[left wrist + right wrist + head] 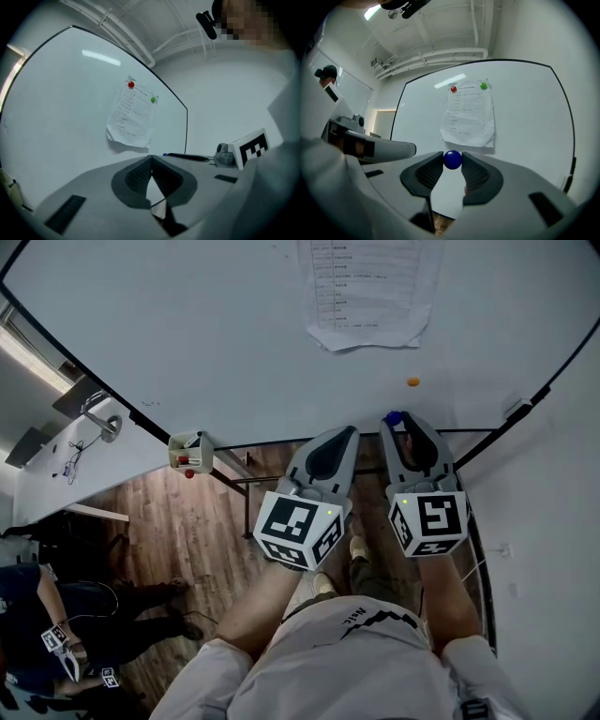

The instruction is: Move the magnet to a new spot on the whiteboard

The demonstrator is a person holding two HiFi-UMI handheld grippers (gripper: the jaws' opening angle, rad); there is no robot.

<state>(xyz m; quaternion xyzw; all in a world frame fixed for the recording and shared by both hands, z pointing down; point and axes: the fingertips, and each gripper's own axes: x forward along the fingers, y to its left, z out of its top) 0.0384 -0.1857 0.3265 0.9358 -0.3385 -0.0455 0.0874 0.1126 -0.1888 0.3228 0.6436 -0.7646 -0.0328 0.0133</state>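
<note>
While pinched between the jaw tips of the right gripper point(453, 165), the blue magnet point(452, 159) sits near the lower edge of the whiteboard point(187, 334), below the paper sheet point(468, 119). Left gripper point(151, 159) alongside, jaws pressed together, empty.

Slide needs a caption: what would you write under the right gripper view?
Right tongs pinch a blue magnet in front of a whiteboard carrying a paper sheet.

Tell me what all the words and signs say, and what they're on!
White paper sheet on the whiteboard: printed lines, too small to read.
Light grey shirt: short dark print, too blurred to read.
Black-and-white marker cubes: square patterns only, no words.
Small blue ball magnet in the right gripper: no writing.
</note>
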